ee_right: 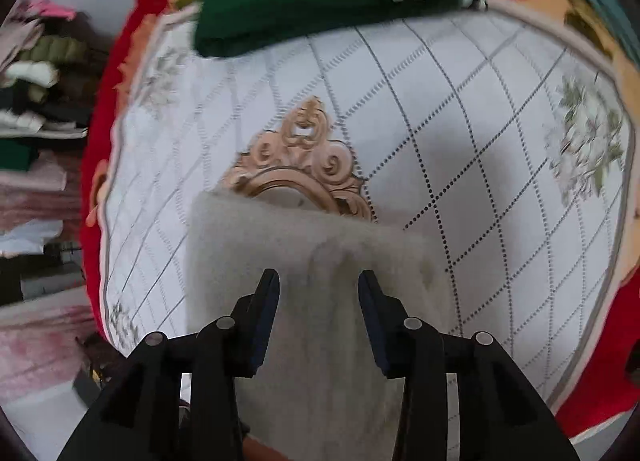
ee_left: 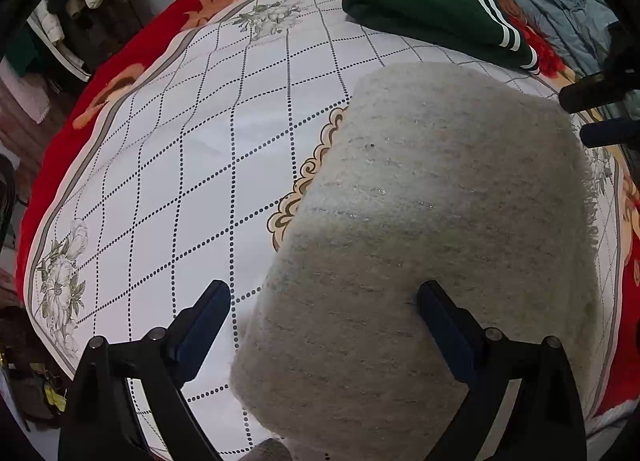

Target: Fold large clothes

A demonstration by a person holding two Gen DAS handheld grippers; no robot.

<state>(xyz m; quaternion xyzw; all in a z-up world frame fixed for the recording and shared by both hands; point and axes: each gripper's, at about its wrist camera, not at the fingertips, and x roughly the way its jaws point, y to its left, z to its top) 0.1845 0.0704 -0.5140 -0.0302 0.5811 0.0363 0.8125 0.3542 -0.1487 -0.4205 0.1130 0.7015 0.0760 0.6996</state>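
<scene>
Item: grey knit (ee_left: 432, 221), folded, on sheet (ee_left: 192, 165) | left gripper (ee_left: 324, 317): jaws apart, straddling its edge | right gripper (ee_right: 318, 293): jaws apart over it | near: green garment (ee_left: 432, 9) | risk: a pad snagging the fuzzy knit could drag the fold open.

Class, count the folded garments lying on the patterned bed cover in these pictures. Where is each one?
2. A fuzzy grey knitted garment lies nearest the cameras; a dark green garment with white stripes lies at the far edge. The loose clothes beyond aren't counted.
</scene>
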